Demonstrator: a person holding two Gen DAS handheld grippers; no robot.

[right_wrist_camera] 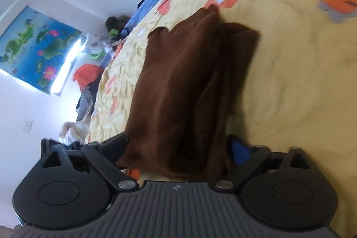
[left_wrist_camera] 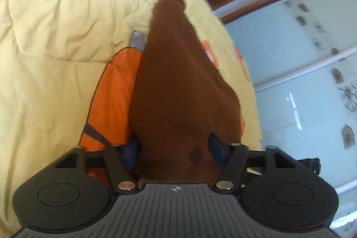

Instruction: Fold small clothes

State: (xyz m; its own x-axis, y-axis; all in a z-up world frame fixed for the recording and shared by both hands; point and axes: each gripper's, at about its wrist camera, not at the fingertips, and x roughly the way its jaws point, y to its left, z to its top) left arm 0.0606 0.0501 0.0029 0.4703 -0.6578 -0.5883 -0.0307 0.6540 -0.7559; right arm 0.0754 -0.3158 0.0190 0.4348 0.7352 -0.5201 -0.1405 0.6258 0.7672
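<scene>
A brown knitted garment (left_wrist_camera: 174, 73) runs away from my left gripper (left_wrist_camera: 175, 146) over the yellow quilt (left_wrist_camera: 55, 37), narrowing to a far tip. The left jaws are shut on its near end, and the cloth fills the gap between them. In the right wrist view the same brown garment (right_wrist_camera: 185, 81) lies folded in long pleats on the quilt (right_wrist_camera: 290, 81). My right gripper (right_wrist_camera: 178, 148) stands wide open around the garment's near edge. Its blue right pad (right_wrist_camera: 238, 151) sits just clear of the cloth, and its left finger is at the cloth's edge.
An orange patch (left_wrist_camera: 111, 99) is sewn on the quilt beside the garment. The bed's edge runs close by, with glass wardrobe doors (left_wrist_camera: 301, 59) past it. Heaped clothes (right_wrist_camera: 87, 75) and a pond poster (right_wrist_camera: 38, 48) lie beyond the other edge.
</scene>
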